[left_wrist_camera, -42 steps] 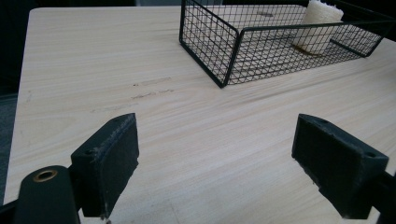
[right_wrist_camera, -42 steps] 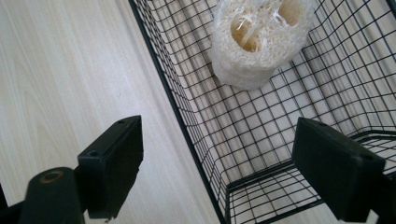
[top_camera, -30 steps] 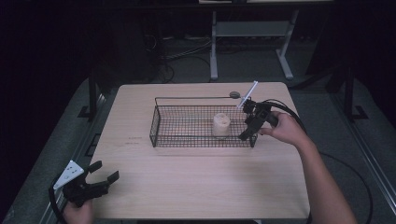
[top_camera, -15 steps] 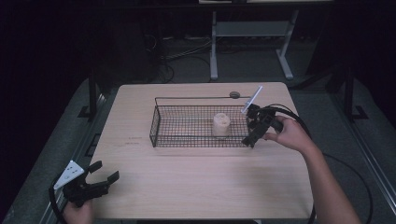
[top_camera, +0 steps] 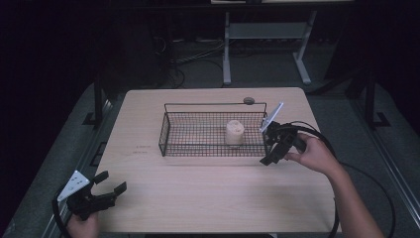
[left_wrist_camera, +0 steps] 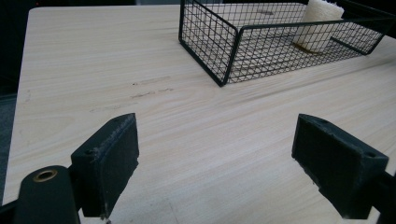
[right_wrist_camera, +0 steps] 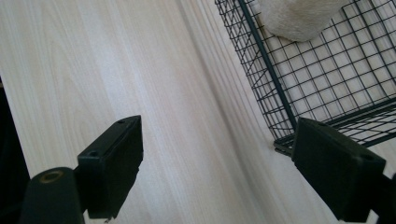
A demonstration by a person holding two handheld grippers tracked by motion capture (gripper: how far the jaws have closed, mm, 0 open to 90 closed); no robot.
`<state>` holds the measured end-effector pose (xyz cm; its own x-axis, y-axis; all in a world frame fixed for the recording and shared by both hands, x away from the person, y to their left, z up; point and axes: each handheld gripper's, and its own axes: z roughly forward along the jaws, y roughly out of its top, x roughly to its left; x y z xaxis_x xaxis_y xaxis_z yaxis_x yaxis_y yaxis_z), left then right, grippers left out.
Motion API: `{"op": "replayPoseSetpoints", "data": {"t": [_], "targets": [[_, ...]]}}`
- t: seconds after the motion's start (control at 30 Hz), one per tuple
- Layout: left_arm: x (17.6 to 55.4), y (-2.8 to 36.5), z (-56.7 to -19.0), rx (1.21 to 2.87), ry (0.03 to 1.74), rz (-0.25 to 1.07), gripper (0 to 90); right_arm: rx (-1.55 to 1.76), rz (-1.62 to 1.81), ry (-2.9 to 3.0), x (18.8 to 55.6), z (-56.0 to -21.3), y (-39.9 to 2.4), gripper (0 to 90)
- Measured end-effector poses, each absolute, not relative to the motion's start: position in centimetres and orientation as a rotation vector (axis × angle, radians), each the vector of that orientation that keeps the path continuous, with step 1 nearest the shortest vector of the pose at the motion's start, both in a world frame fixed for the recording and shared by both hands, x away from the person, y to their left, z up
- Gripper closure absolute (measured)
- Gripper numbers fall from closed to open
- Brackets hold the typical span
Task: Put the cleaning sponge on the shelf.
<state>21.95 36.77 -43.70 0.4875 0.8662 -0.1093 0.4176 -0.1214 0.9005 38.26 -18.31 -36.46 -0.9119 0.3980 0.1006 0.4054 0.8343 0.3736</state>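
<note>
The right gripper (top_camera: pixel 271 151) has drawn back from the wire basket (top_camera: pixel 210 148) with fingers spread and empty, leaving the pale roll (top_camera: pixel 234 133) inside, so the placing looks done; the left gripper (top_camera: pixel 101 191) waits open at the counter's near left corner.

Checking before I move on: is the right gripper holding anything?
No, the right gripper is open with only bare table between its jaws, beside the basket.

A cream cylinder (top_camera: pixel 234 132) stands upright inside the black wire basket (top_camera: pixel 198 148).

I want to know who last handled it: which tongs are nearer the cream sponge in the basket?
Right. The right tongs hover beside the basket's right end, close to the cream sponge; the left tongs sit at the table's near-left corner.
</note>
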Motion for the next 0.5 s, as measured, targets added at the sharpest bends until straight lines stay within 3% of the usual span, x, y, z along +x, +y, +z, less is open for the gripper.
{"op": "replayPoseSetpoints", "data": {"t": [0.5], "targets": [[22.0, 36.7, -43.7, 1.742, 1.094, 0.56, 14.1, -0.646, -0.641, -2.996, 35.6, -37.8, -19.2, 15.5]]}}
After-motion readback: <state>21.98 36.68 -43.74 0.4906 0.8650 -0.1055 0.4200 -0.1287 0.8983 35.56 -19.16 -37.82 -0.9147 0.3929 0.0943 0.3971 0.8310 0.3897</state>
